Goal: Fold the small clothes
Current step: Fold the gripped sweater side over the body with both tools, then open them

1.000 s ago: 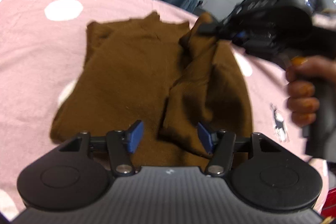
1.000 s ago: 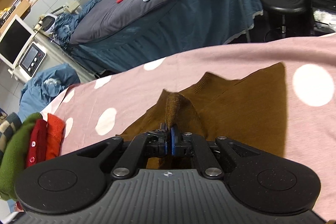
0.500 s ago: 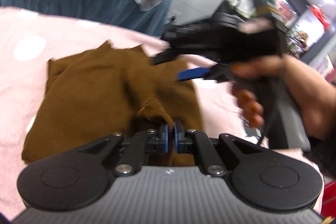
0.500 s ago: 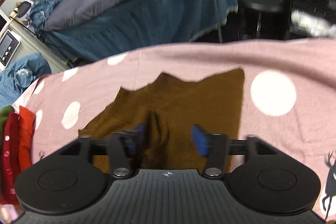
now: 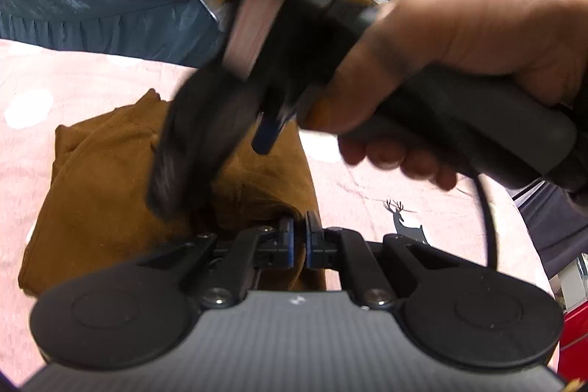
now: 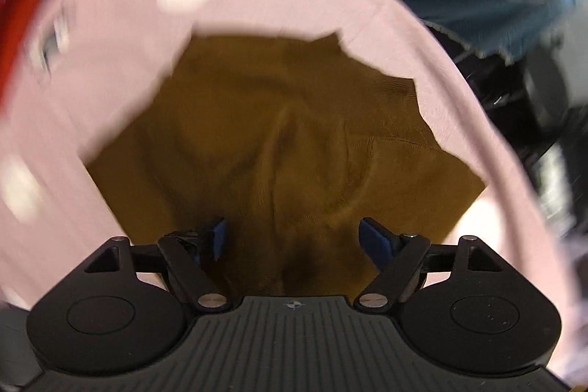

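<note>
One brown knitted garment lies rumpled on the pink white-dotted bedcover. The left gripper has its jaws clamped on a fold at its near edge; the right gripper, pointing down above it, has just spread its jaws wide, empty.

Left gripper closed on brown garment edge; right gripper let go, jaws just opened wide, now pointing down over it.

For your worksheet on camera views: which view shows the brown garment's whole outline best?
The right wrist view: it looks down on the brown garment, unobstructed between the open right gripper. In the left wrist view the right gripper blocks much of it, and the left gripper pinches a fold.
</note>
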Demonstrator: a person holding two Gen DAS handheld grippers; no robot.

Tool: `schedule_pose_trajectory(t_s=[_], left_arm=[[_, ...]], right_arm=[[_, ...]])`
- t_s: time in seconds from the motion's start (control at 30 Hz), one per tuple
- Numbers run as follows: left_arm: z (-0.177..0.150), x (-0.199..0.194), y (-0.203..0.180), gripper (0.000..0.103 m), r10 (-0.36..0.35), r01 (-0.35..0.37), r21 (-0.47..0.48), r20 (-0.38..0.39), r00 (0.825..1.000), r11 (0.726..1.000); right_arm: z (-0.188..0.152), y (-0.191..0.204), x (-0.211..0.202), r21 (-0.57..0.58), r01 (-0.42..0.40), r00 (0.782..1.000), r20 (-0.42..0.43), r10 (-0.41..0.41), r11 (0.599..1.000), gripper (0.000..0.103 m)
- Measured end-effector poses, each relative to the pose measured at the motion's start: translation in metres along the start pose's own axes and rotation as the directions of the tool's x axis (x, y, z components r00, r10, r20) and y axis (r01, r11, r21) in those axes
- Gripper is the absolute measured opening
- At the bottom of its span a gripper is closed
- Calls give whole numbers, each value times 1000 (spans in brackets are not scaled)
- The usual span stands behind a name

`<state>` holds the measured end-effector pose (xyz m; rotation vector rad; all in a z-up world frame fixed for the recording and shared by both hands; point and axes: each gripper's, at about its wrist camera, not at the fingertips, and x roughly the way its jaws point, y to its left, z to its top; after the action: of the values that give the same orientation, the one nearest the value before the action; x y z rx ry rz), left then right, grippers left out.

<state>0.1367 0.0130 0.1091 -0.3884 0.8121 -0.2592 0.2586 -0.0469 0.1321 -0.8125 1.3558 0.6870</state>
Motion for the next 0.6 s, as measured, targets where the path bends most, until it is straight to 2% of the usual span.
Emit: schedule_pose_trajectory(t_s=[0.07, 0.1, 0.13, 0.17, 0.23, 0.33, 0.43, 0.53, 0.6], left_arm=[[0, 2, 0, 5, -2, 2, 0, 0, 1000, 1000], [1, 4, 1, 5, -3, 3, -5, -1, 1000, 1000], [1, 5, 2, 5, -5, 5, -9, -3, 1000, 1000], [1, 5, 2, 5, -8, 8, -13, -6, 1000, 1000], [8, 12, 7, 5, -7, 7, -16, -3, 1000, 1000], [10, 12, 12, 5, -8, 8, -36, 6, 1000, 999], [12, 5, 19, 5, -2, 3, -45, 25, 1000, 999], [17, -7, 27, 5, 12, -8, -60, 67, 998, 998], [23, -18, 36, 5, 34, -26, -85, 91, 995, 996]], right_arm=[[0, 12, 15, -61, 40, 998, -53, -43, 997, 102], [0, 13, 21, -66, 45, 997, -59, -49, 997, 98], [-1, 12, 26, -61, 66, 995, -66, -70, 996, 88], [-1, 8, 30, -49, 96, 993, -66, -99, 994, 63], [-3, -3, 28, -1, 98, 994, -53, -98, 995, 27], [-1, -22, 19, 113, 44, 999, -4, -43, 993, 20], [-12, -52, 10, 275, -32, 997, 79, 11, 961, 17], [-25, -79, -1, 431, -181, 972, 217, 93, 884, 17], [-28, -85, -10, 475, -279, 938, 322, 130, 835, 17]])
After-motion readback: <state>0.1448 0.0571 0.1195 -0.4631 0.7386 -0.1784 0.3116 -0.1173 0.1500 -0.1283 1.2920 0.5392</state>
